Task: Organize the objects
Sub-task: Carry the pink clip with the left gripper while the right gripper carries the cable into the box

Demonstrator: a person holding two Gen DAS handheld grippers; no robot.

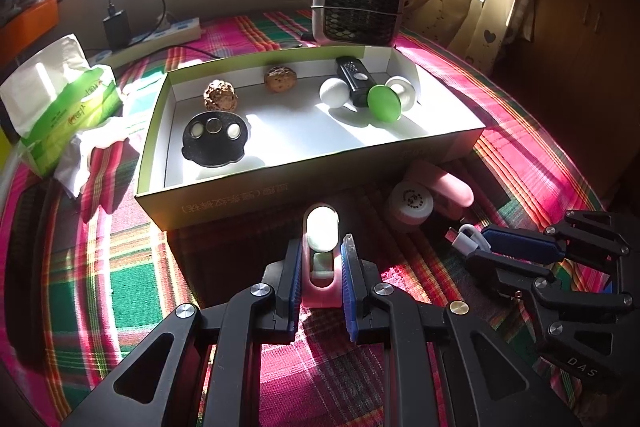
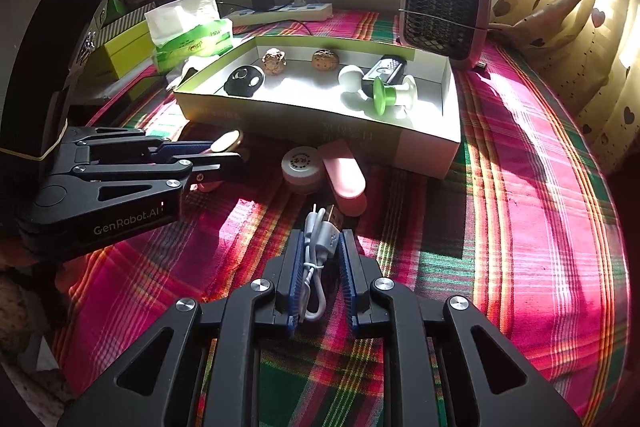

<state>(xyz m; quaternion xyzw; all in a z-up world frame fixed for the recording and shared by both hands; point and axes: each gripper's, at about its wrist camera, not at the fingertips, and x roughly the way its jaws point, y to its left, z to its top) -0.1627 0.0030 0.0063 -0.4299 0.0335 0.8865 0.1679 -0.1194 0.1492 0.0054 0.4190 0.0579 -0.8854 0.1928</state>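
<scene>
Both tools are closed on something. Held by the left tool (image 1: pixel 320 267) is a small pink device (image 1: pixel 320 259) with a glowing white oval end, pinched between the blue pads just in front of the near wall of the shallow cardboard box (image 1: pixel 312 199). Clamped in the right tool (image 2: pixel 320 259) is a coiled white USB cable (image 2: pixel 316 247), its plug poking out past the fingertips, also on the near side of the box and to the right of the left tool.

Inside the box, along its far wall, lie two walnuts (image 1: pixel 219 94) — one nearer the left end, one nearer the middle. A black round case (image 1: pixel 215 139) sits at the left end, and a black remote (image 1: pixel 354 79), two white round pieces and a green disc (image 1: pixel 384 103) cluster at the right end.

Just outside the box's near right corner rest a small round jar (image 1: pixel 411 205) and a pink oblong case (image 1: pixel 448 187) (touching each other). A tissue pack (image 1: pixel 60 99) lies left of the box, and a small grey heater (image 1: pixel 358 1) stands behind it, all on a plaid cloth (image 1: pixel 540 163).
</scene>
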